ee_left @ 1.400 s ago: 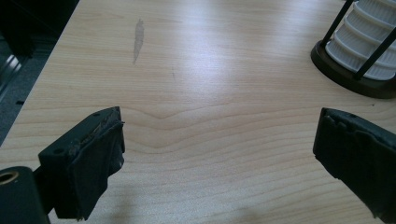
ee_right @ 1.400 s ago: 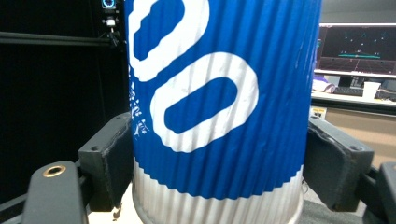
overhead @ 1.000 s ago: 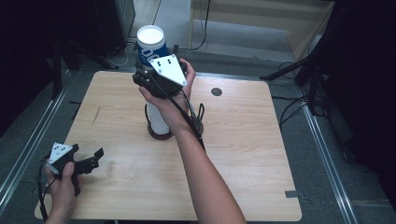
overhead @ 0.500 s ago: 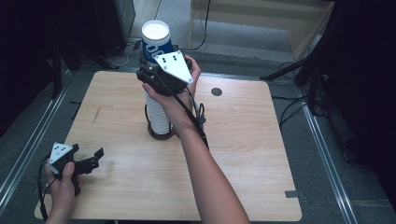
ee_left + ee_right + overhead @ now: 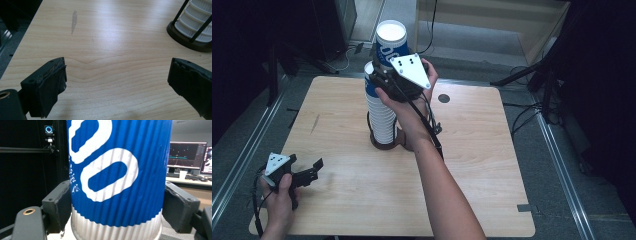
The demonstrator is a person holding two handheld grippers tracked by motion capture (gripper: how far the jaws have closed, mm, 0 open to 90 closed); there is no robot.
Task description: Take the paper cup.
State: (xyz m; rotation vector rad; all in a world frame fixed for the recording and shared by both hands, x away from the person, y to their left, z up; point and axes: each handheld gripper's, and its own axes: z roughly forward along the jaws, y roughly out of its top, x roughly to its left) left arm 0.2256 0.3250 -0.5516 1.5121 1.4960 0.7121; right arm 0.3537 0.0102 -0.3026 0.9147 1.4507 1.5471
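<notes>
Item: one blue-and-white ribbed paper cup (image 5: 390, 42), held at the top of the cup stack (image 5: 381, 117), toward twelve o'clock of the table (image 5: 472, 165). My right gripper (image 5: 379, 75) had its two jaws clamped on the cup's sides; in the right gripper view the cup (image 5: 117, 177) sat square between the pads (image 5: 61, 206), blue band above, white ribbed base below, both pads pressed to its wall. Condition: upright, mouth open to the ceiling, no visible crush. Whether its base had fully cleared the cup beneath, I could not tell. Item: stack of white cups standing in a dark round holder (image 5: 387, 142) with thin upright rods, near the table's centre, leaning toward eleven o'clock of it. Item: my left gripper (image 5: 307, 172), resting low near the table's seven o'clock corner, jaws spread wide with nothing between them; in the left gripper view they stood over bare wood, the holder (image 5: 186, 37) well apart at roughly two o'clock. Progress, as I judged it: the grasp on the top cup was done and the cup stood raised above the rest; drawing it clear and setting it down somewhere on the open tabletop remained. The left gripper had taken no part yet.
</notes>
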